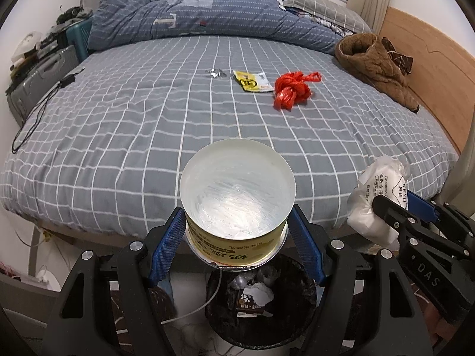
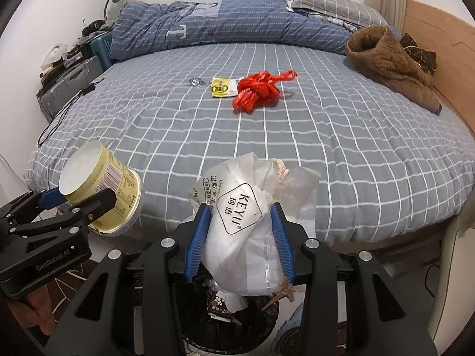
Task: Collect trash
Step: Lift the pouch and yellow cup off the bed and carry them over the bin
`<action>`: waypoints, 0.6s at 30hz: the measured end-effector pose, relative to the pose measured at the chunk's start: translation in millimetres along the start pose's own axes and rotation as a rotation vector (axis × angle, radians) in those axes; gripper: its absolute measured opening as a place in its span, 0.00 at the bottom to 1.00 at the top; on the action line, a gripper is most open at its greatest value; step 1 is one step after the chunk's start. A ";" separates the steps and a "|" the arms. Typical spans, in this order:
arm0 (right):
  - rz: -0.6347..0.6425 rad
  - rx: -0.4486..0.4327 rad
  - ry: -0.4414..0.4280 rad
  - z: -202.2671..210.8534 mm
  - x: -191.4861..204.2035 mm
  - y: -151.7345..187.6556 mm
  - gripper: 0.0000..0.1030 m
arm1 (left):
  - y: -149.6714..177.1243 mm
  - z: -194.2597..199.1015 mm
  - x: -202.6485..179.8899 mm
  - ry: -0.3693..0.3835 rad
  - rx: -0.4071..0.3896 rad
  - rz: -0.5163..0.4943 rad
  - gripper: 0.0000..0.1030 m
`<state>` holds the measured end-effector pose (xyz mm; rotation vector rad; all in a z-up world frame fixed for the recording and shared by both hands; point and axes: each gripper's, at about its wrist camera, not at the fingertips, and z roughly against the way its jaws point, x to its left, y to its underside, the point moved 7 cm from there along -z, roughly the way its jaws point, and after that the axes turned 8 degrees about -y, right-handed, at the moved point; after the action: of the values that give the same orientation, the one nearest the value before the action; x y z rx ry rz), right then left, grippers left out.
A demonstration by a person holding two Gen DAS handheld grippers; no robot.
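Left gripper [image 1: 237, 237] fingers [image 1: 166, 246] clamped on a yellow paper cup [image 1: 237, 204], blue pads pressing both sides; the cup's white bottom faces the lens, mouth pointing down. In the right wrist view the same cup [image 2: 101, 187] sits at lower left, tilted, held by the left gripper [image 2: 77, 204].

Right gripper [image 2: 239, 237] fingers [image 2: 197, 237] grasping a crumpled white plastic bag [image 2: 240, 225] printed "KEYU", at bottom centre; a bit of cord pokes out its top. In the left wrist view that bag [image 1: 374, 201] is at right edge, in the right gripper [image 1: 394, 210].

Directly under both held items, bottom centre, a black-lined trash bin [image 1: 305, 290] on the floor with a dark wrapper and white scraps inside; seen also below the bag [image 2: 264, 320].

Beyond, the bed [image 1: 124, 136] with grey checked sheet fills mid-frame. On it, upper centre: red plastic bag [image 1: 292, 90], yellow sachet [image 1: 252, 81] just left of it, small foil scrap [image 1: 216, 73] further left. Black cable [image 1: 38, 109] at the bed's left edge. Brown fleece garment [image 1: 374, 68] upper right by the wooden headboard. Blue quilt [image 1: 207, 14] bunched along the top.
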<state>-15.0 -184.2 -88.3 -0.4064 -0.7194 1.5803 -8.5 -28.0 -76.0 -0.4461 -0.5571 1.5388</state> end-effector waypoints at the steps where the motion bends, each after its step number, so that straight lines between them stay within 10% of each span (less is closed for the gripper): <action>1: 0.001 0.004 -0.001 -0.6 0.5 3.1 0.40 | 3.2 -0.7 0.2 0.001 0.005 0.001 0.67; 18: 0.010 0.075 -0.005 -15.7 7.0 56.7 0.40 | 61.9 -14.7 4.3 -0.013 0.059 0.010 0.67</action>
<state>-48.9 -174.8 -136.0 -0.3521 -0.6605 1.6132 -49.7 -22.9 -124.3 -0.3946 -0.5188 1.5643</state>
